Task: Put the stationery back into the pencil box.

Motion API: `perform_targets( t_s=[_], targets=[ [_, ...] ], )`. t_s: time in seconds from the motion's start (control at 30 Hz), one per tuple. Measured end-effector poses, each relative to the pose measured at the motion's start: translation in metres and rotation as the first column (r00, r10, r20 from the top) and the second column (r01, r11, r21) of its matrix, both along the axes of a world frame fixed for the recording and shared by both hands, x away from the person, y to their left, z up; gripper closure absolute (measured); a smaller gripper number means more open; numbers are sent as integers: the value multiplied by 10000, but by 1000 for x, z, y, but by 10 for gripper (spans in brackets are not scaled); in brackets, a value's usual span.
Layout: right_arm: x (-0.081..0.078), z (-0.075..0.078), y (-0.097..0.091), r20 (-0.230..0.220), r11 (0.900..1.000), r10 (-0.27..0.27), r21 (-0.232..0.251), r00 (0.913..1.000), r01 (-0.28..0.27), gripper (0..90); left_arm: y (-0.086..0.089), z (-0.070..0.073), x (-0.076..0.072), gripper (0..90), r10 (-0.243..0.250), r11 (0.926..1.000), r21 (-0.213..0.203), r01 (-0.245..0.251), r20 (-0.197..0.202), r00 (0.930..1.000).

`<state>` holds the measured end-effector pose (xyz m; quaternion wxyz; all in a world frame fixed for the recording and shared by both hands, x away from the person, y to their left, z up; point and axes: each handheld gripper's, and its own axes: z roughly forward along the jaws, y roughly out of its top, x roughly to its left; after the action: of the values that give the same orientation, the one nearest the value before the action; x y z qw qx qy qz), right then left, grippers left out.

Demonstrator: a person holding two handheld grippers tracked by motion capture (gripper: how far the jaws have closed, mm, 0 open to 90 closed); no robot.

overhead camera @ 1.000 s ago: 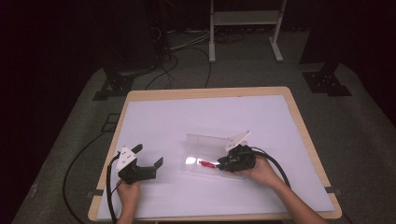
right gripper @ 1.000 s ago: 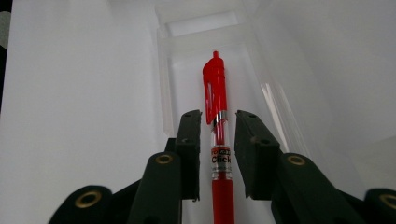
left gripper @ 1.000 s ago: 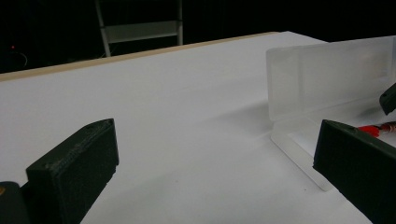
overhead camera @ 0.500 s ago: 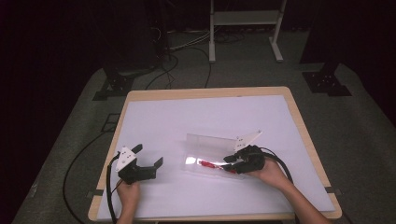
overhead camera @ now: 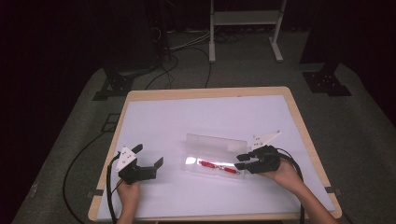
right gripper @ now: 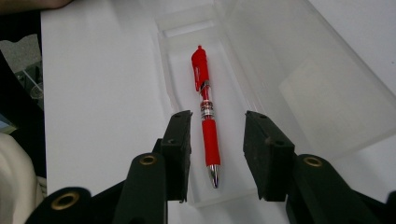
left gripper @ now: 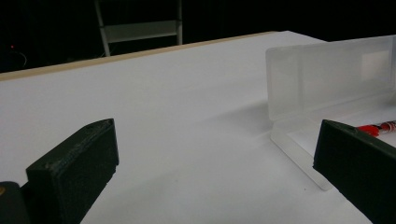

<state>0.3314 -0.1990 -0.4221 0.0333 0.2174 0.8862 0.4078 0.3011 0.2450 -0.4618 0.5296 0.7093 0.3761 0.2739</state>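
A clear plastic pencil case [overhead camera: 212, 144] lies open on the white table [overhead camera: 187, 116], its lid standing up at the back. A red pen [overhead camera: 218, 166] rests in its tray. My right gripper [overhead camera: 239, 163] hovers at the case's right end, and its jaws have just been opening. In the right gripper view the pen [right gripper: 205, 107] lies flat in the case [right gripper: 299, 79] below the gripper [right gripper: 218, 119], and the pads stay clear of it. My left gripper [overhead camera: 149, 155] stands open on the table left of the case. The left gripper view has its wide jaws [left gripper: 215, 154] empty, with the case [left gripper: 322, 74] at right.
The white surface has a wooden rim [overhead camera: 205, 92]. Black cables [overhead camera: 109, 186] trail off the table's left front. A white metal stand [overhead camera: 243, 28] and dark equipment bases [overhead camera: 327, 79] sit on the floor beyond the far edge.
My right gripper has drawn back to the right, away from the case's middle, and its jaws stand wider. The pen stays in the tray. The left gripper has not moved.
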Motion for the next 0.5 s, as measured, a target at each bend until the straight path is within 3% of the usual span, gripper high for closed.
perform_targets(
  t_s=[0.5],
  targets=[
    [-5, 2, -15, 20, 9996, -290, 56, 9996, 290, 556, 0, 0, 0, 0, 6, 10000, -22, -6, -2, 10000]
  ],
)
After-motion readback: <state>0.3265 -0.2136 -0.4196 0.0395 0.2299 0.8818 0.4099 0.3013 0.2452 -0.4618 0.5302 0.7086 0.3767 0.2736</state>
